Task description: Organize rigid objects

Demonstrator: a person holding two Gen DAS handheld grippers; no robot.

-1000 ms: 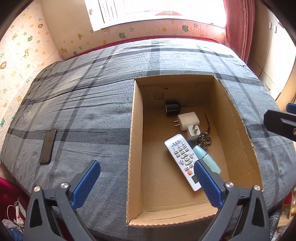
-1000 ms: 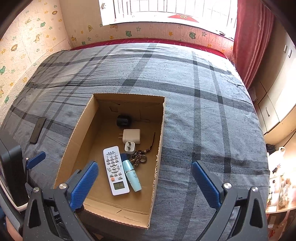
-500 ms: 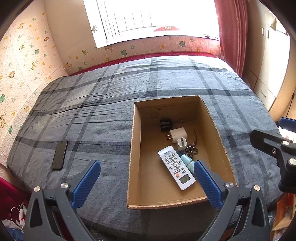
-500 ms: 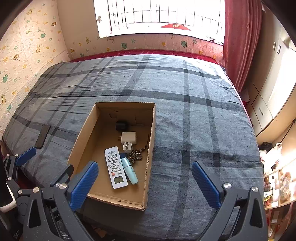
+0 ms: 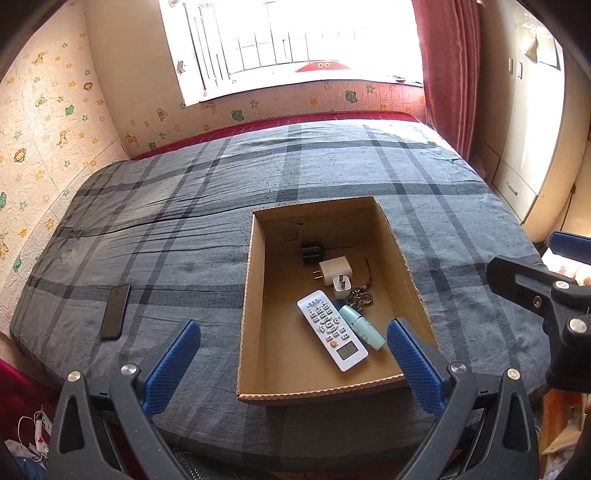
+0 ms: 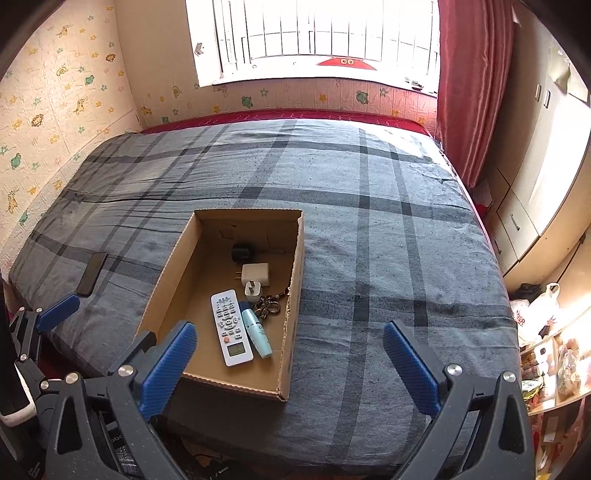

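An open cardboard box (image 5: 251,295) (image 6: 295,280) lies on a grey plaid bed. Inside it are a white remote (image 5: 331,335) (image 6: 231,328), a pale blue bottle (image 5: 361,326) (image 6: 257,332), two white chargers (image 5: 334,267) (image 6: 255,274), a black plug (image 5: 312,252) (image 6: 242,253) and a key ring (image 5: 360,297) (image 6: 269,305). A black phone (image 5: 115,311) (image 6: 91,274) rests on the bed's left side. My left gripper (image 5: 291,350) is open and empty, held above the bed's near edge. Equally open and empty, my right gripper (image 6: 290,350) hovers near the box's front right corner.
A papered wall runs along the bed's left and far sides under a bright window (image 6: 325,33). A red curtain (image 6: 472,85) and pale cabinets (image 6: 535,155) stand on the right. Bags and clutter (image 6: 543,332) fill shelves at lower right.
Both grippers have pulled back and up from the box, so the bed and box look smaller. Both stay open. The objects have not moved.
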